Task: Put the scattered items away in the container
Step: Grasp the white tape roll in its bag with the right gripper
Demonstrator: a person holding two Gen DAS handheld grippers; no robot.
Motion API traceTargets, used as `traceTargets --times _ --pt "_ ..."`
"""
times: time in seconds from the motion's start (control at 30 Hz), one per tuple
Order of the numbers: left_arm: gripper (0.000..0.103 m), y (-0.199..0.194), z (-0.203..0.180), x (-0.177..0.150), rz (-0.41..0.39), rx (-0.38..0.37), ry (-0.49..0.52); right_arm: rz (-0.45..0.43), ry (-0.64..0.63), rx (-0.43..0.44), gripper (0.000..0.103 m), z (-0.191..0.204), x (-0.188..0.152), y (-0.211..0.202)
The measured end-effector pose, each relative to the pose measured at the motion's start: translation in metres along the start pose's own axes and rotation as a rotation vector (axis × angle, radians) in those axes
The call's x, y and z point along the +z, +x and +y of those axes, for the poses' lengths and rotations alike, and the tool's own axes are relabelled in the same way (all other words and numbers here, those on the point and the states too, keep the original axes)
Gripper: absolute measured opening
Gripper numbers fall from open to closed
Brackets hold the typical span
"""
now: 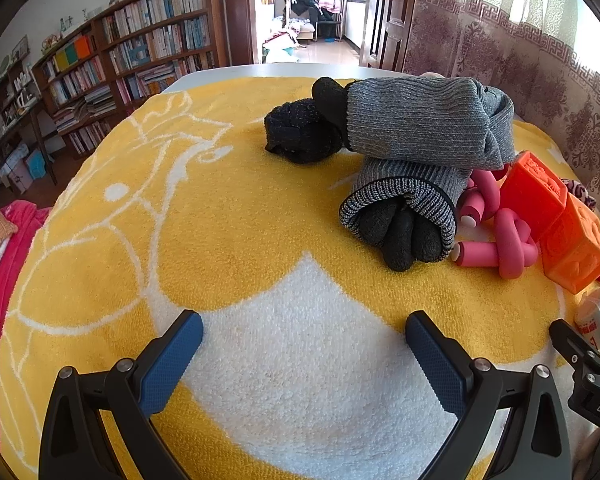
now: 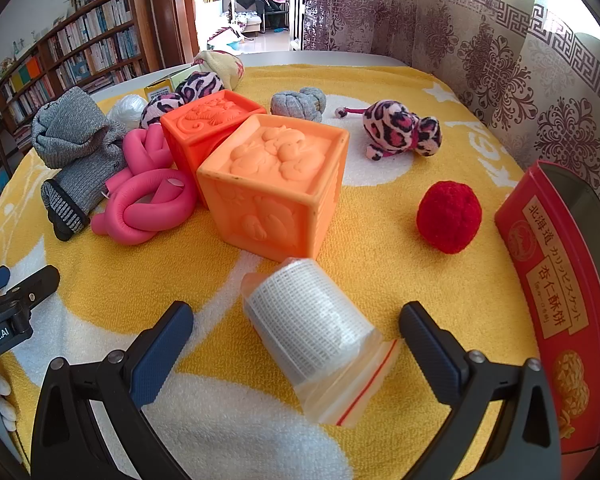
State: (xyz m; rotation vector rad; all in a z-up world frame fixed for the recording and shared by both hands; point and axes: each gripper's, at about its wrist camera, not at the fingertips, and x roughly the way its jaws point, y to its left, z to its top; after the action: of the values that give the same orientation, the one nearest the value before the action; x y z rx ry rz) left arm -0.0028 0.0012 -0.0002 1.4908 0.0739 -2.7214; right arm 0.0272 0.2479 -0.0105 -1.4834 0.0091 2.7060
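Your container is the red biscuit tin at the right edge of the right wrist view, standing on the yellow and white towel. Only its printed wall and a dark strip past the rim show, so you cannot tell from here whether anything lies in it yet. Judging by how much is still spread out on the towel, you are at or near the start.

Nearest to the tin sits the red pompom ball, just to its left. Nearer to you, a bagged white gauze roll lies between the fingers of your right gripper, whose jaws stand wide apart and touch nothing. That roll looks like the natural first pick, with a short carry right to the tin.

Farther out, the pale orange embossed block stands against the deeper orange block. Left of them lies a knotted pink foam tube and then a rolled grey knit glove. At the far side you have a leopard-print plush toy, a small grey knotted cloth, leopard-print balls and a white ball.

Your left gripper also has its jaws spread wide, empty, hovering over bare towel. Ahead of it lie the grey glove bundle and a black knit bundle, both left to collect.
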Motion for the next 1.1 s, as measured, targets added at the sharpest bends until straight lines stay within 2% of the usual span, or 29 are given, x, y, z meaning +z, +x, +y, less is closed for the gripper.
traceTargets --times 0.37,0.43,0.53,0.57,0.63,0.73,0.87,0.97,1.1 --pt "0.103 -0.002 0.002 -0.001 0.003 -0.024 0.015 -0.002 -0.01 0.034 0.103 -0.003 -0.004 -0.002" --pt "0.103 -0.004 0.008 -0.001 0.004 -0.071 0.01 -0.006 -0.004 0.068 0.103 -0.007 -0.006 -0.006" --pt "0.102 -0.013 0.028 0.001 -0.005 -0.202 -0.078 -0.018 0.02 0.125 0.103 -0.015 -0.011 -0.012" --pt "0.102 -0.018 0.035 0.002 -0.017 -0.233 -0.108 -0.019 0.031 0.146 0.103 -0.018 -0.012 -0.015" --pt "0.102 -0.034 0.046 0.006 -0.071 -0.24 -0.128 -0.021 0.065 0.183 0.103 -0.026 -0.013 -0.02" --pt "0.102 -0.068 0.06 0.013 -0.21 -0.203 -0.108 -0.076 0.108 0.21 0.103 -0.039 -0.015 -0.036" --pt "0.102 -0.107 0.069 0.021 -0.36 -0.159 -0.066 -0.188 0.08 0.176 0.103 -0.046 -0.017 -0.063" --pt "0.102 -0.117 0.069 0.025 -0.387 -0.184 -0.072 -0.235 0.055 0.159 0.103 -0.047 -0.018 -0.072" --pt "0.102 -0.106 0.057 0.024 -0.327 -0.281 -0.115 -0.248 0.012 0.164 0.099 -0.048 -0.018 -0.07"
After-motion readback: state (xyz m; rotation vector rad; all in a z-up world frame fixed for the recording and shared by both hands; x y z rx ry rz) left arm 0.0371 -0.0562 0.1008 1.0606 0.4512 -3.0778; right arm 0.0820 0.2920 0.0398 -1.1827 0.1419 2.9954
